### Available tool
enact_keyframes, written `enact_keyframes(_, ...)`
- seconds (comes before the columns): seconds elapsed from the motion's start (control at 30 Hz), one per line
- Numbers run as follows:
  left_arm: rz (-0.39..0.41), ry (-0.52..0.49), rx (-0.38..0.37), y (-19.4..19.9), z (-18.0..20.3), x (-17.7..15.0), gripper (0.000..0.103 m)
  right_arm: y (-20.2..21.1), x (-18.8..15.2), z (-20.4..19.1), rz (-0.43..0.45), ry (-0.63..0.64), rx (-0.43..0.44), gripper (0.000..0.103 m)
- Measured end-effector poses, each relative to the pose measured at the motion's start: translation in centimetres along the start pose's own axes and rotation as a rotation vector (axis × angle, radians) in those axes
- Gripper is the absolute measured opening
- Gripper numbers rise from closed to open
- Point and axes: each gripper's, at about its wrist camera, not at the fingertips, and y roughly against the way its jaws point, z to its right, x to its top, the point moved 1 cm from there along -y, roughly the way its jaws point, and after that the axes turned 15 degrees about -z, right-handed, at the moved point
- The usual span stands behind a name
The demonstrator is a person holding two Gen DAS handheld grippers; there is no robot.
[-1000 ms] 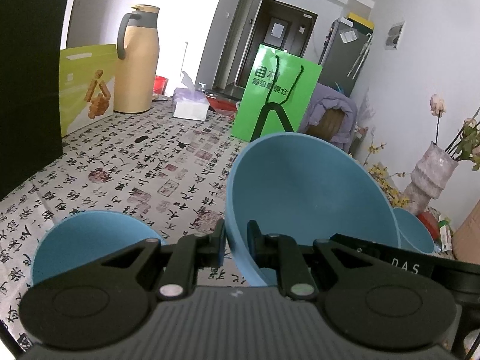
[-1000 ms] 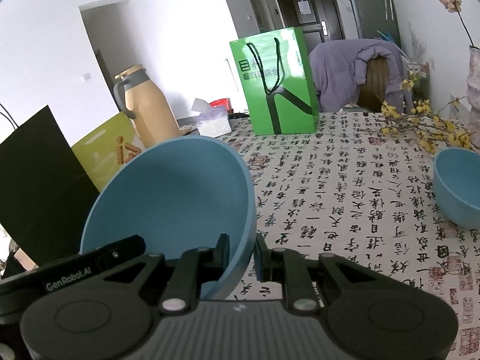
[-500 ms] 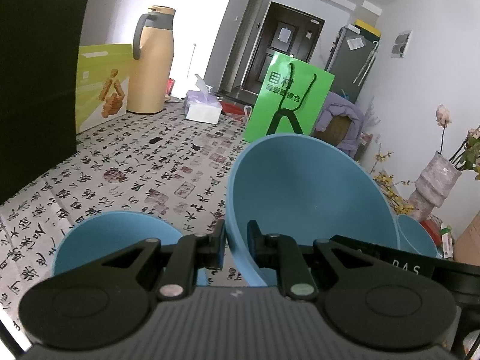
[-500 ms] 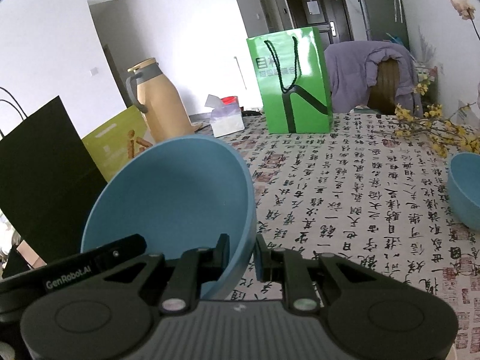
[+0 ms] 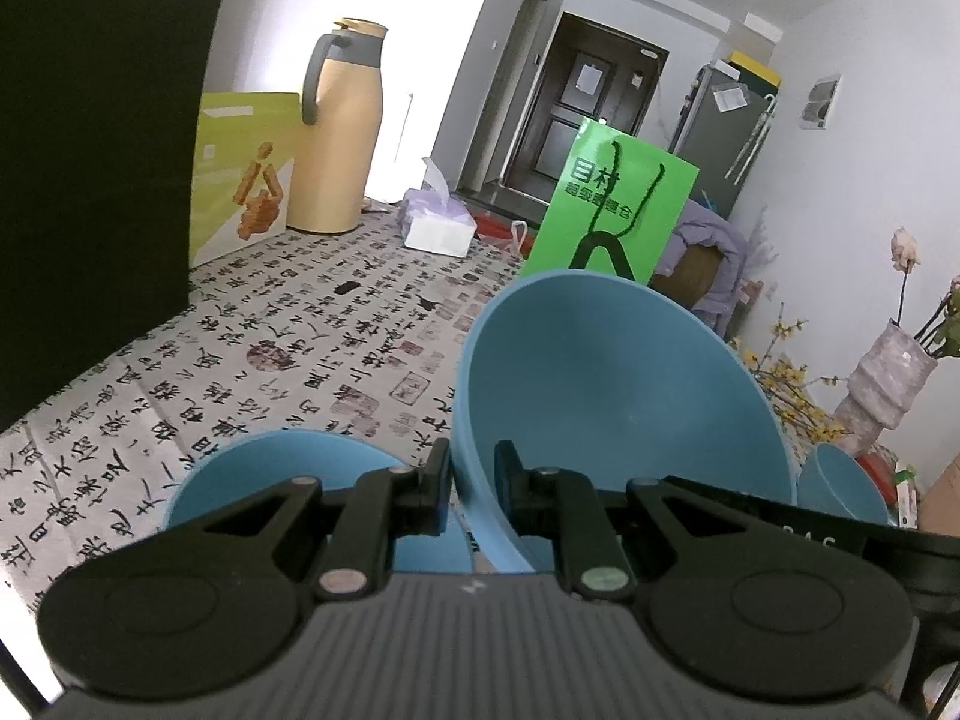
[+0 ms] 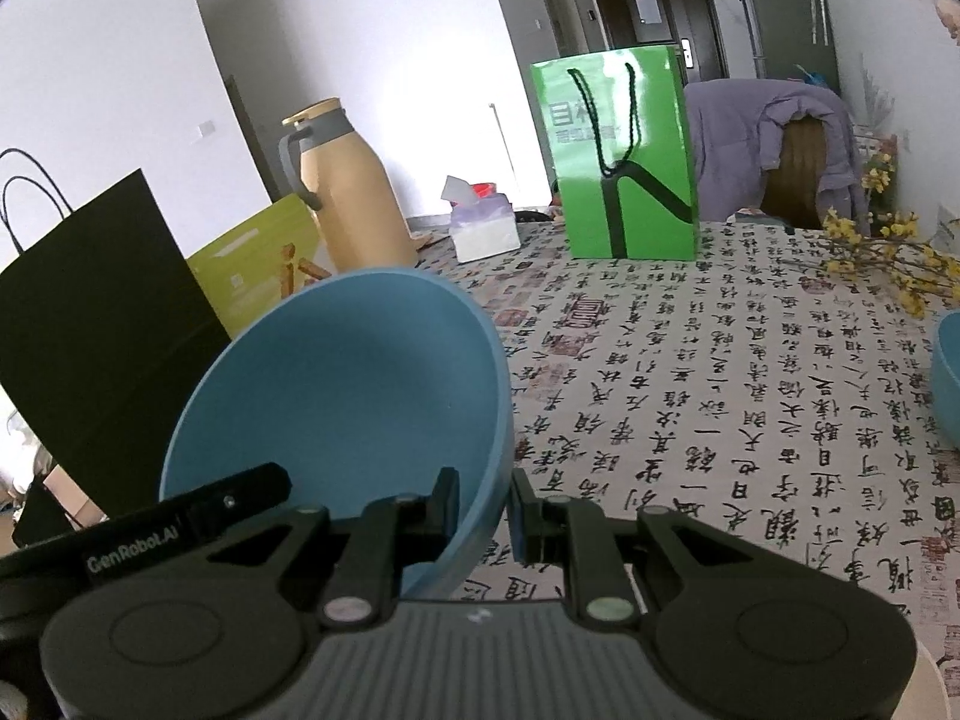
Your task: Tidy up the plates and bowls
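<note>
A large blue bowl (image 5: 612,384) hangs tilted above the table, held by both grippers at opposite rims. My left gripper (image 5: 472,468) is shut on its left rim. In the right wrist view the same large bowl (image 6: 360,396) fills the left side, and my right gripper (image 6: 485,495) is shut on its right rim. A second blue bowl (image 5: 288,480) rests on the table just below and left of the held one, partly hidden by my left gripper. A smaller blue bowl (image 5: 840,486) stands at the right, and the smaller bowl (image 6: 948,378) is cut by the frame edge.
The table wears a calligraphy-print cloth (image 6: 720,390). At its back stand a green paper bag (image 6: 624,156), a tissue box (image 5: 435,225) and a tan thermos jug (image 5: 339,126). A black bag (image 5: 90,168) and a yellow-green box (image 5: 246,174) line the left side. A vase (image 5: 888,384) with yellow flowers stands at the right.
Both grippers have carried the large bowl leftwards across the table. The bowl resting on the table now lies closer beneath it, and the small bowl has slid towards the right edge.
</note>
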Motion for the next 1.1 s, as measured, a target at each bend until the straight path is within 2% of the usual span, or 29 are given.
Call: enact_keyframes(1.1,0.002,0.079,0.035,0.9,-5.2,-0.1,0.015,-2.6,0.2,-4.2,-0.057,0.054,0.047,0.016)
